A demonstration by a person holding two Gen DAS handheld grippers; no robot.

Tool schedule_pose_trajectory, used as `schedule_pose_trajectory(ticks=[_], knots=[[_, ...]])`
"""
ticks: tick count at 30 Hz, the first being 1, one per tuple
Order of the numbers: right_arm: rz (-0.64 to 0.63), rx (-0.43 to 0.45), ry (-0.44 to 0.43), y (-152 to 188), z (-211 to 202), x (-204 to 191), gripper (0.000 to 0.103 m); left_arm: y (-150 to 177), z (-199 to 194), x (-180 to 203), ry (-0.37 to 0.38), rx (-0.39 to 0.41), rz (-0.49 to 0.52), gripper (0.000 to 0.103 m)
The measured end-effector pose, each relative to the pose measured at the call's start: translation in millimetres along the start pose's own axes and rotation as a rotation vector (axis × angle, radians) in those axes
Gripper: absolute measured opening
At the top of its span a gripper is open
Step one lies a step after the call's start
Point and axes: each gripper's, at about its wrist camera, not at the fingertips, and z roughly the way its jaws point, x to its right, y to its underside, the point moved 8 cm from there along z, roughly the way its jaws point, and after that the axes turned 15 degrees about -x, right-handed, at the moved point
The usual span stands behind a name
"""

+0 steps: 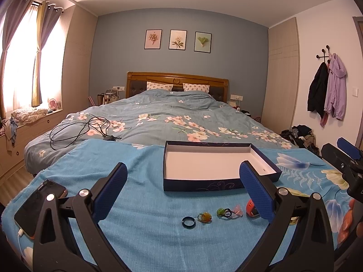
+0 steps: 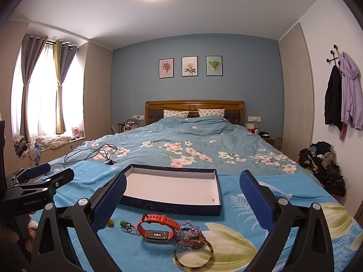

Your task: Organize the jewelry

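Observation:
An open dark-blue box (image 1: 217, 184) with a white, bare inside lies on a blue towel (image 1: 140, 226) spread over the bed. In front of it sits a row of jewelry: a dark ring (image 1: 188, 222), a yellow-green piece (image 1: 204, 217), a green piece on loops (image 1: 223, 212), a pink piece (image 1: 238, 212) and an orange watch (image 1: 251, 208). My left gripper (image 1: 182, 167) hovers open above the row. My right gripper (image 2: 183, 175) is open too, over the orange watch (image 2: 157, 227), purple beads (image 2: 190, 231) and a translucent bangle (image 2: 193, 252). The box (image 2: 172, 206) lies just beyond them.
A phone (image 1: 38, 206) on a charging lead lies at the towel's left edge. A black cable (image 1: 79, 129) coils on the floral duvet behind it. Clothes are piled on the floor (image 2: 322, 163) to the right of the bed. Each gripper shows at the edge of the other's view.

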Motion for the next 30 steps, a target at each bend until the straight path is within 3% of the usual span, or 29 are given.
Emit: schedule_pose_trajectory(ticks=[30], knots=[[0.006, -0.005, -0.011, 0.5, -2.5, 0.3, 0.096, 1.0, -1.9, 0.6, -0.006, 0.011, 0.009, 0.097]])
